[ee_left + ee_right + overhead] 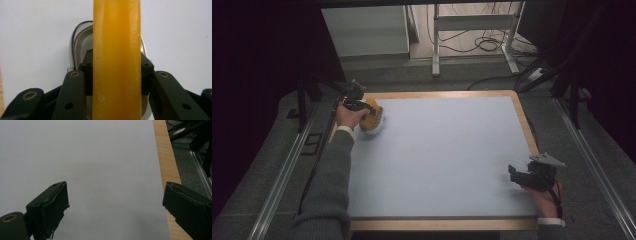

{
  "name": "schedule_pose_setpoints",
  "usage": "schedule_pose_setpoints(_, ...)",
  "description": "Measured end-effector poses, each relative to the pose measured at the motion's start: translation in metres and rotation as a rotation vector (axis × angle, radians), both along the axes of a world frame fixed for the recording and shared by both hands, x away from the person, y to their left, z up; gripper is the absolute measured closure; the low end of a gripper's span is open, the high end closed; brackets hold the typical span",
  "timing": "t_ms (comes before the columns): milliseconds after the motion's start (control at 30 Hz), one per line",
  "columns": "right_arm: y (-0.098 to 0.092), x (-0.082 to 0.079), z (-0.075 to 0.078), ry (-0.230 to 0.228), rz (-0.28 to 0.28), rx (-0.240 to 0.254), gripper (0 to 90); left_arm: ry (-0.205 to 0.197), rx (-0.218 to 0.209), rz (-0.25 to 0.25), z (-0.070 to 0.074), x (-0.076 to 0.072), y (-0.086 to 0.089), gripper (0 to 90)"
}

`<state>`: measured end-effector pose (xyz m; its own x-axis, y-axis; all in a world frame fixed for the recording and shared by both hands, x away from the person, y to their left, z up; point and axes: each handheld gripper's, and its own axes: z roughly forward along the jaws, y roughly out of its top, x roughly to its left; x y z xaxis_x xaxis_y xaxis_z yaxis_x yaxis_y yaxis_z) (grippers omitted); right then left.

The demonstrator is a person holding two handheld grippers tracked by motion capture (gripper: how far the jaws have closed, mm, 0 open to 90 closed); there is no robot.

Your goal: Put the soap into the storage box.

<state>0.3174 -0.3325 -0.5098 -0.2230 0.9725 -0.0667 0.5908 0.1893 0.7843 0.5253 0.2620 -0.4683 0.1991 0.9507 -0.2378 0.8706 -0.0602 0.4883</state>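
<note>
1. Far left corner of the table (442, 150), and the left gripper (362, 107) is right on top of an orange handle (372, 114), the person's left hand (347, 116) wrapped around the tool just behind it.

2. From the left gripper view it's clear: both black jaws are pressed against the flanks of the orange handle (116, 62), one on each side, clamped on it.

3. The handle runs straight up between the jaws, a smooth yellow-orange band with a few pale specks.

4. Beneath and beyond the jaws sits a rounded white-and-grey base (81, 45) with a thin dark line round its edge, lying on the pale table surface; what the object is exactly, I can't tell.

5. In the high view that pale base (374, 127) rests just ahead of the left hand, near the wooden rim.

6. Over to the right gripper (519, 176): near right edge of the table, well apart from the orange handle.

7. Its jaws stand wide apart in the right gripper view (115, 202), with bare pale surface between them and the wooden rim (166, 157) running past the right-hand jaw.

8. The right hand (546, 197) sits just behind it, grey plate on top.
</note>
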Motion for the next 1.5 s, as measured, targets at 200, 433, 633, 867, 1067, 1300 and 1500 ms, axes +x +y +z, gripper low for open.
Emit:
schedule_pose_setpoints(200, -0.001, 0.000, 0.000, 0.000, -0.001, 0.002, 6.6, -0.035, 0.028, 0.008, 0.008, -0.004, 0.002, 46.4)
schedule_pose_setpoints(433, 0.000, 0.000, 0.000, -0.001, 0.001, 0.000, 6.6, -0.030, 0.055, 0.025, 0.013, -0.012, 0.013, 20.6)
schedule_pose_setpoints(633, 0.001, 0.001, -0.001, 0.004, 0.004, -0.004, 6.6, -0.085, 0.008, -0.002, 0.024, -0.023, 0.018, 19.4)
schedule_pose_setpoints(867, 0.002, 0.000, 0.000, 0.001, 0.007, -0.001, 6.6, -0.133, -0.018, -0.065, 0.036, -0.037, 0.012, 18.7)
schedule_pose_setpoints(1067, 0.001, 0.000, 0.001, -0.002, 0.005, -0.001, 6.7, -0.165, -0.027, -0.107, 0.038, -0.053, 0.010, 18.8)
schedule_pose_setpoints(1300, 0.003, 0.000, 0.001, 0.000, 0.007, -0.002, 6.6, -0.202, -0.045, -0.193, 0.036, -0.085, 0.008, 19.0)
schedule_pose_setpoints(1500, 0.008, -0.001, 0.002, -0.016, 0.031, -0.005, 6.6, -0.257, -0.060, -0.273, 0.030, -0.124, 0.001, 19.4)
